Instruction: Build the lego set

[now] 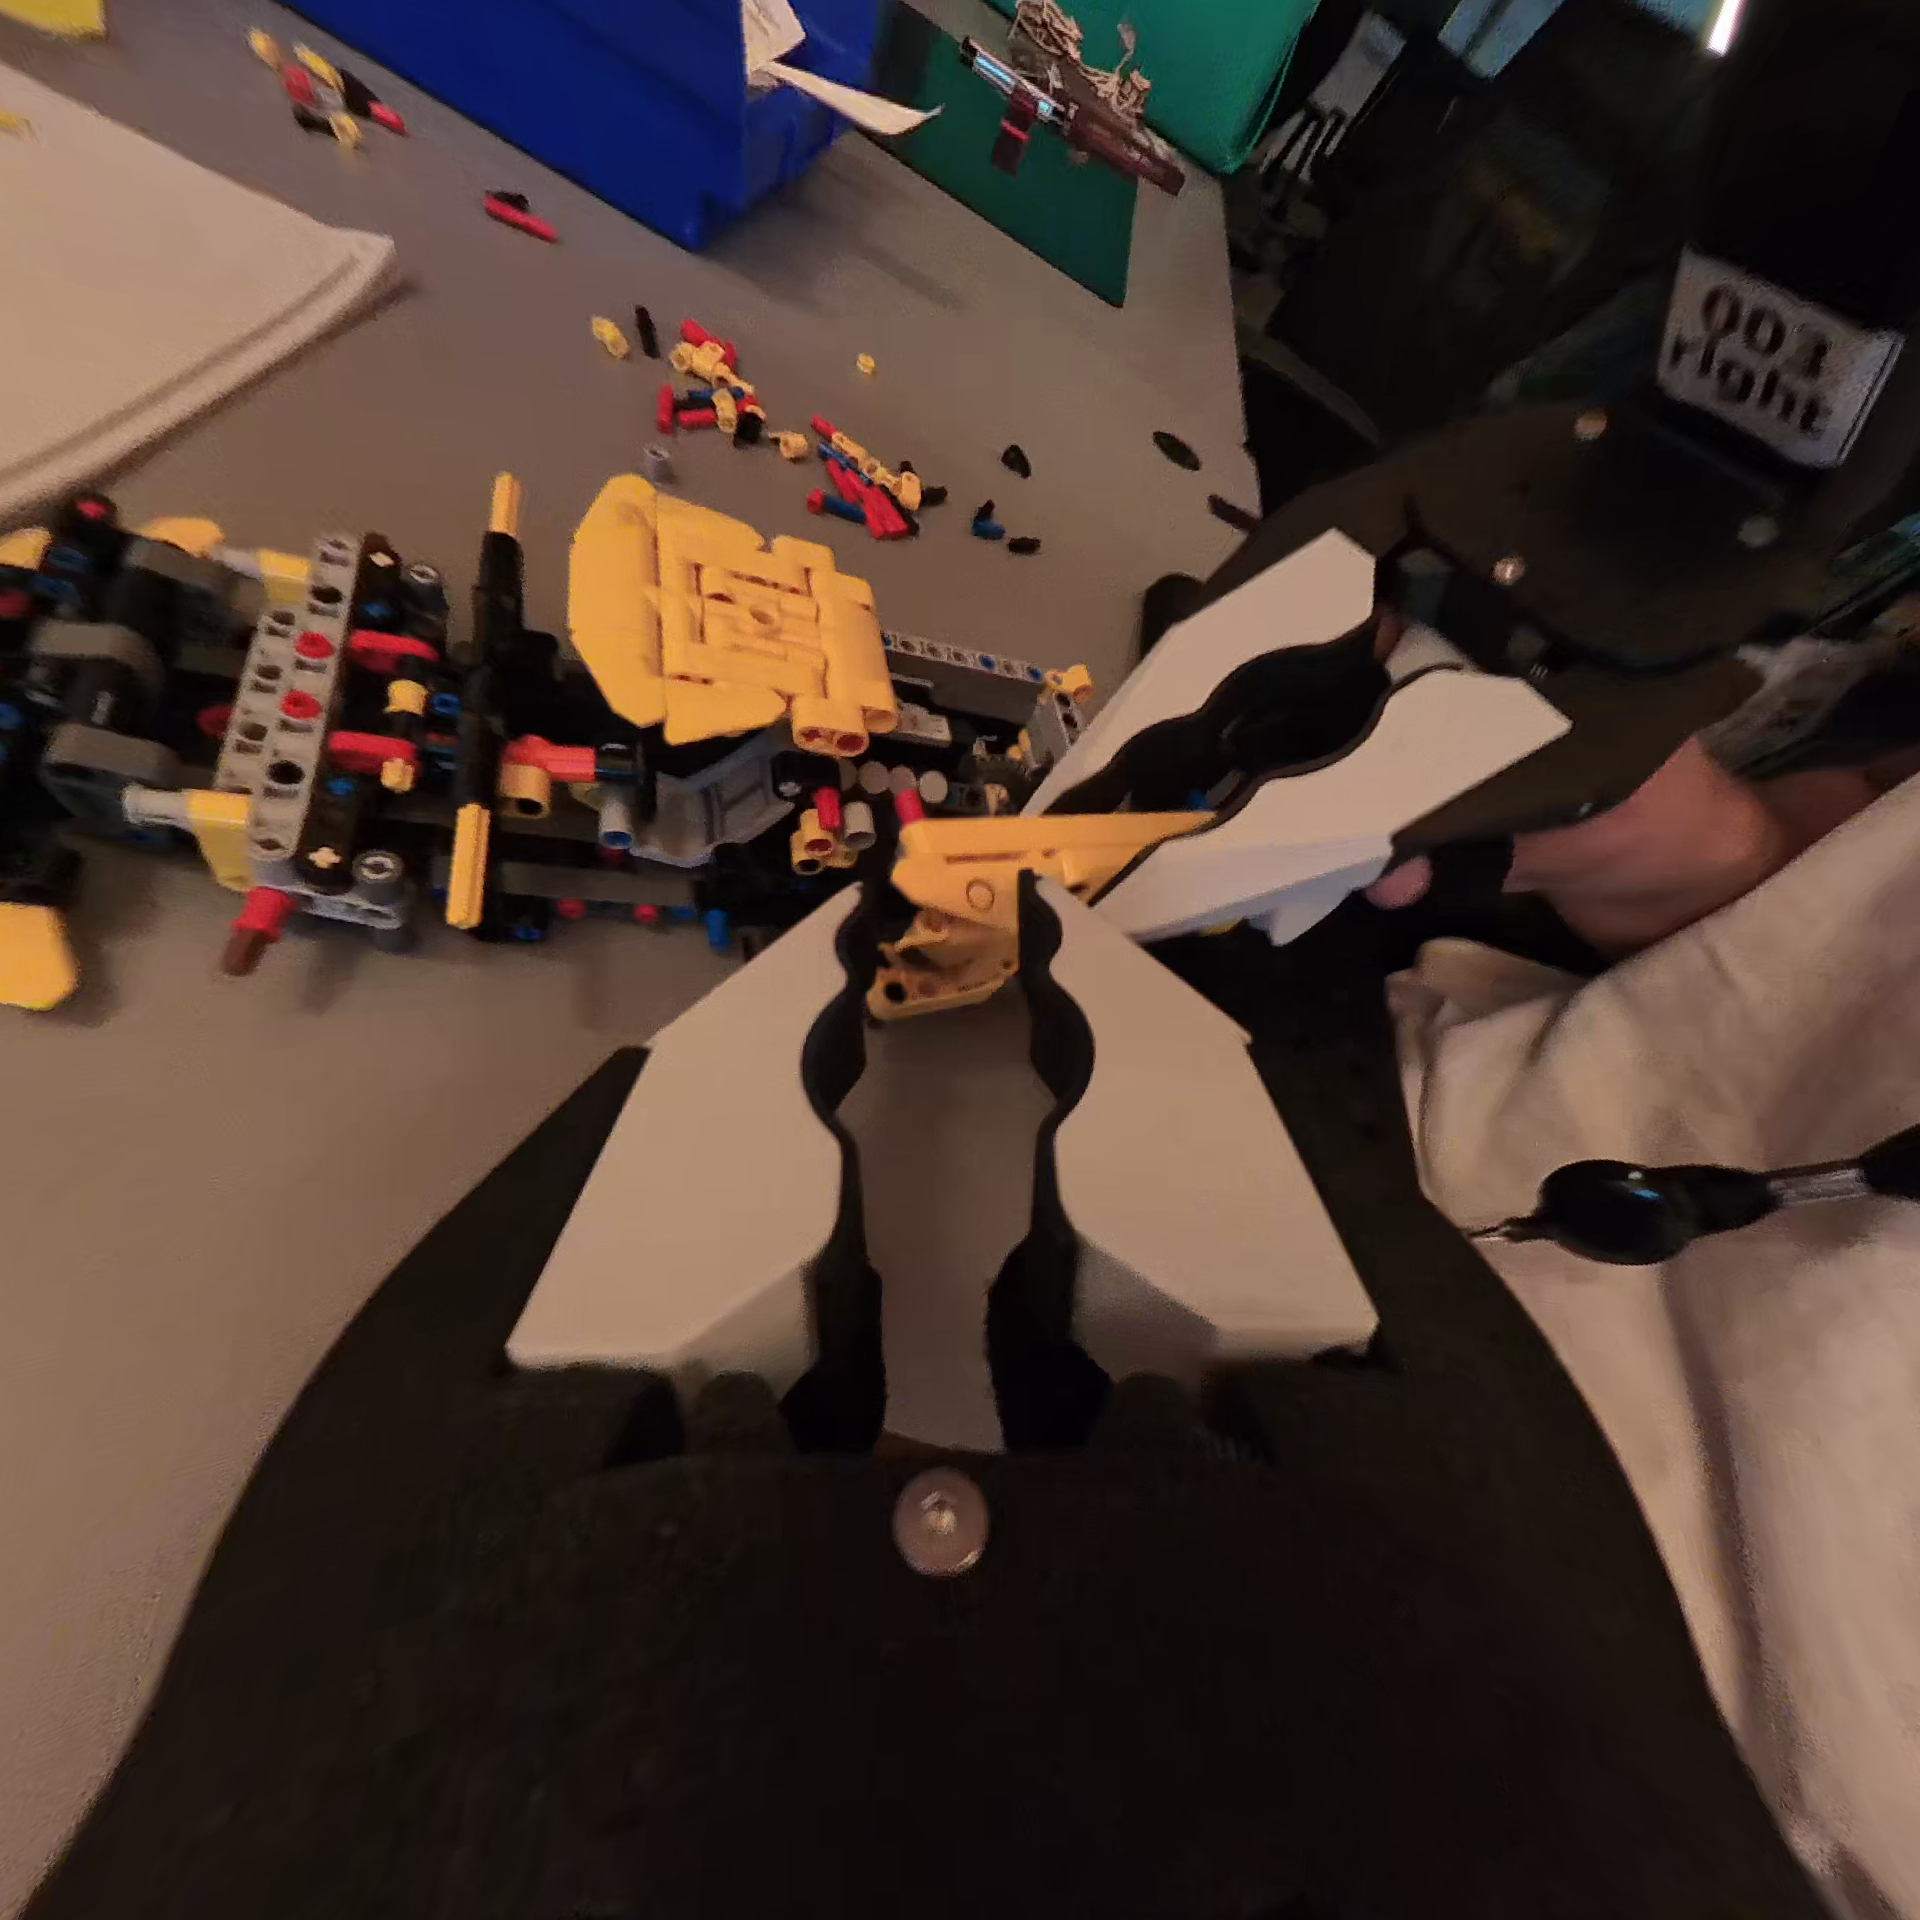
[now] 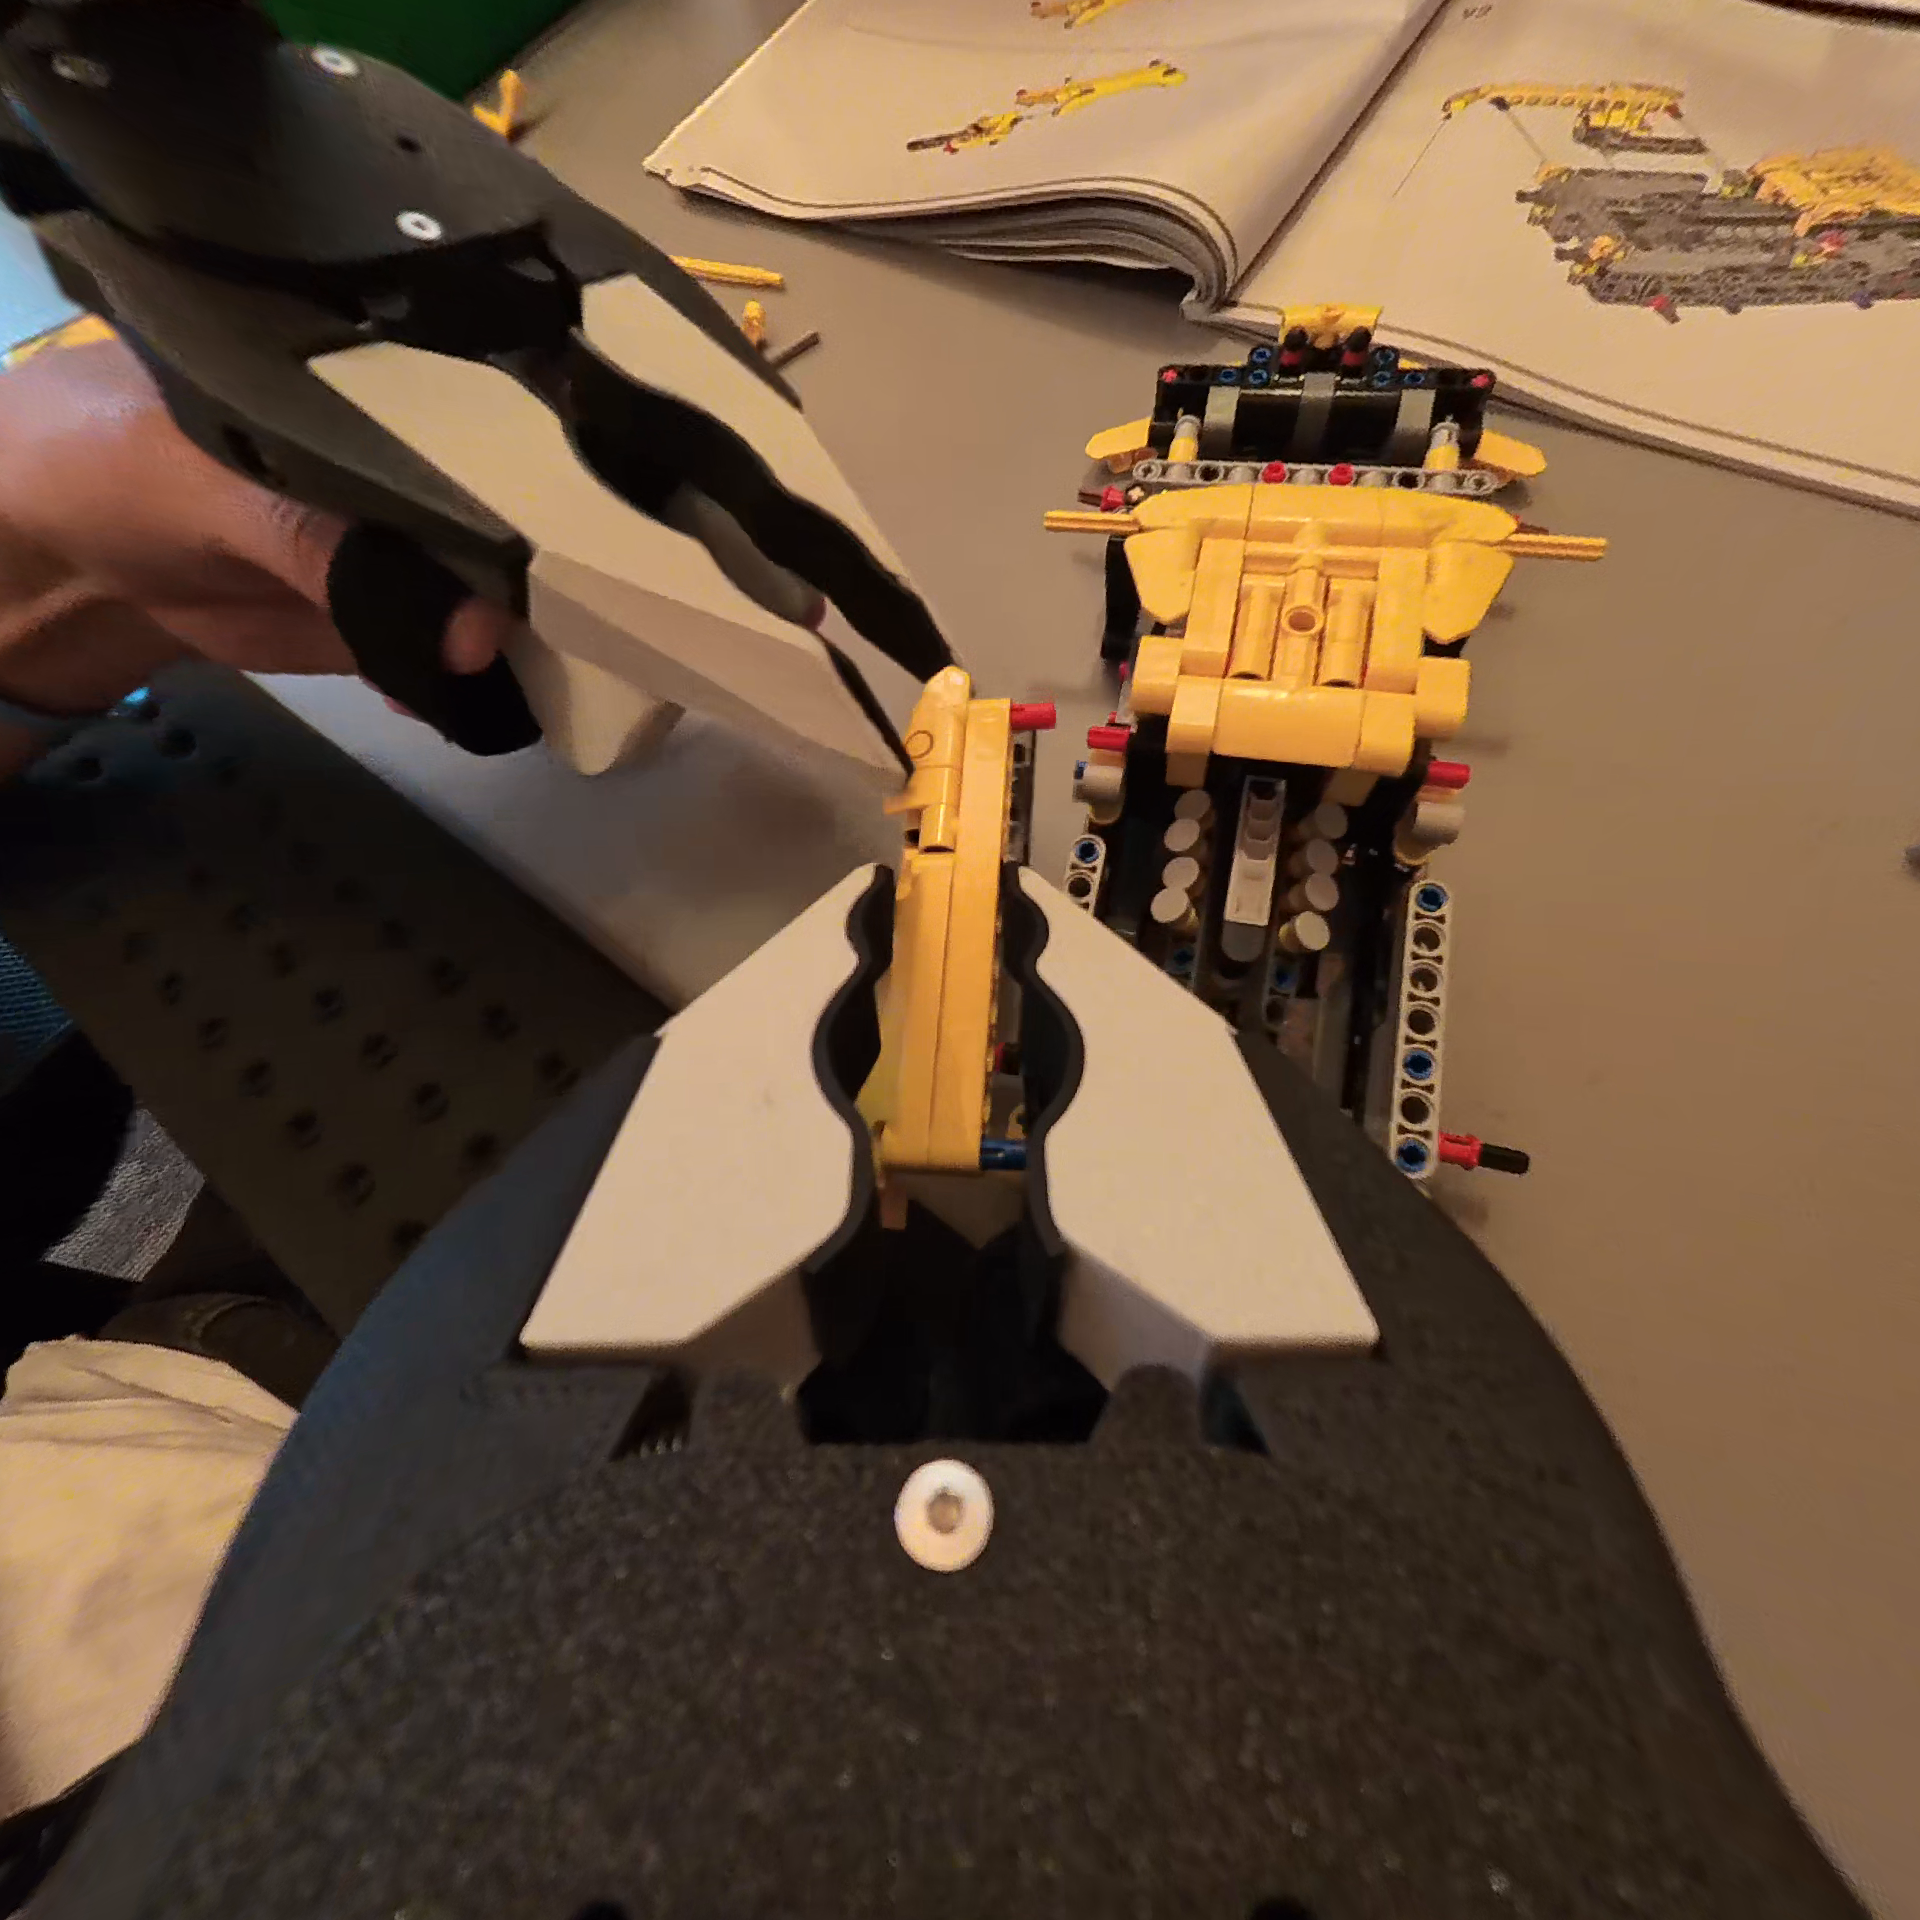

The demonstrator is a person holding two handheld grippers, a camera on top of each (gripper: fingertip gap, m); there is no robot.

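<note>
A yellow Lego sub-assembly (image 2: 951,987) is held off the grey table between both grippers. My right gripper (image 2: 951,894) is shut on its flat yellow panel, edge-on between the pads. My left gripper (image 1: 948,904) is shut on the smaller hinged yellow end (image 1: 935,966). It enters the right wrist view from the upper left (image 2: 920,727). The right gripper comes in from the right in the left wrist view (image 1: 1101,852). The large black, grey and yellow vehicle model (image 2: 1299,675) lies on the table just beyond, and shows to the left in the left wrist view (image 1: 416,727).
An open instruction booklet (image 2: 1143,156) lies behind the model. Several loose red, blue, yellow and black pins (image 1: 790,436) are scattered past it. A blue bin (image 1: 623,94) and a green box (image 1: 1039,187) stand at the back. A person's hand (image 2: 156,540) holds the left gripper. My left and right fingertips are right by each other.
</note>
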